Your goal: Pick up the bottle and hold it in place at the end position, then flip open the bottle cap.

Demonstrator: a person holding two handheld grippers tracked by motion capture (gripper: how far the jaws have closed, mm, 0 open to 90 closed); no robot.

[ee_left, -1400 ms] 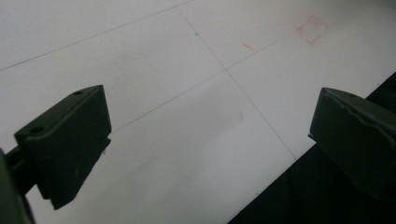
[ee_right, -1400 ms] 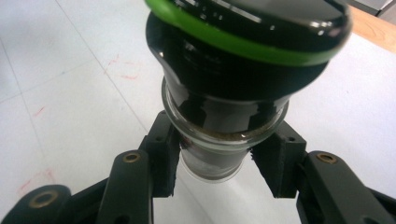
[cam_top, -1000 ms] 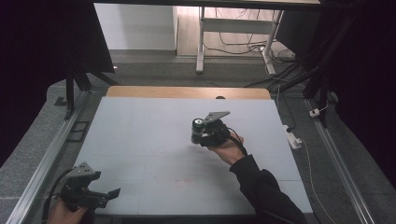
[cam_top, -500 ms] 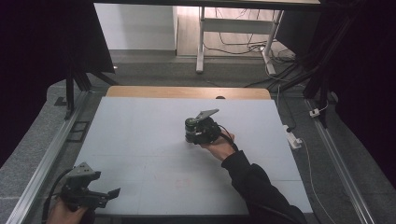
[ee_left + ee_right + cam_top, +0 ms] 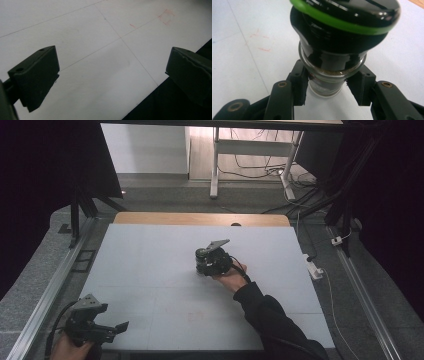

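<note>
The right gripper (image 5: 327, 92) has its jaws closed on the glass body of a small jar (image 5: 332, 75) with a black, green-ringed cap, held low over the middle of the pale surface (image 5: 150, 270). The grip sits low on smooth glass beneath a heavy-looking cap, so the jar could tilt or slip if it meets the surface unevenly. The left gripper (image 5: 112, 75) hovers at the surface's near left corner, jaws wide apart and holding nothing. Compared with a second ago, the right gripper (image 5: 212, 261) and jar have shifted left and nearer the person; the left gripper (image 5: 92, 325) has not moved.
</note>
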